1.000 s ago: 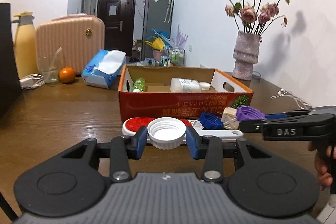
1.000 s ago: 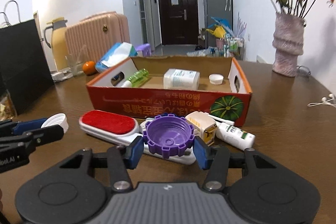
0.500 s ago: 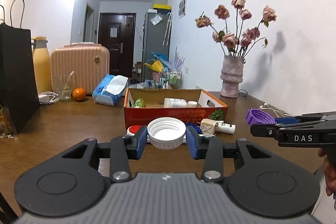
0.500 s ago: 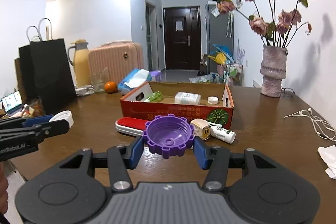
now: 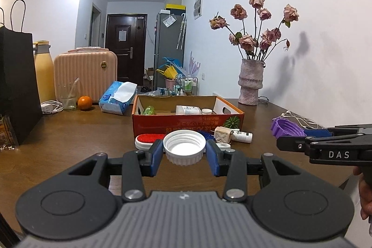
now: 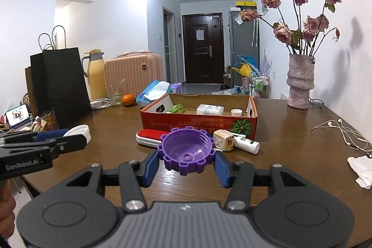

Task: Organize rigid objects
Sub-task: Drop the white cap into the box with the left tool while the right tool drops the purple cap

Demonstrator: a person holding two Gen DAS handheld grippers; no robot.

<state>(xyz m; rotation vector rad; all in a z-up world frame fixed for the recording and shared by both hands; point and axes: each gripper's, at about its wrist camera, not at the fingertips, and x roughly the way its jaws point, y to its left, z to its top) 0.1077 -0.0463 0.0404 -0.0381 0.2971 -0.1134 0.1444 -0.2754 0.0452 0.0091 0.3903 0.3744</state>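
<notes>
Left wrist view: your left gripper (image 5: 184, 152) fingers clamp the white cap (image 5: 184, 146), lower centre, above the worktop (image 5: 69, 131); red box (image 5: 186, 124) behind it. Right wrist view: your right gripper (image 6: 187, 163) fingers clamp the purple cap (image 6: 187, 150), centre frame; brush (image 6: 151, 135) lies beyond.

left gripper (image 5: 184, 151): clamped on cap, level | right gripper (image 6: 186, 157): clamped on cap, level

The white cap (image 5: 184, 147) hides most of a blue ribbed thing (image 5: 208, 134) behind it. The print on the red box (image 6: 200, 125) is too small to read. Only fingers of a hand (image 5: 365, 199) show at the picture's right edge.
</notes>
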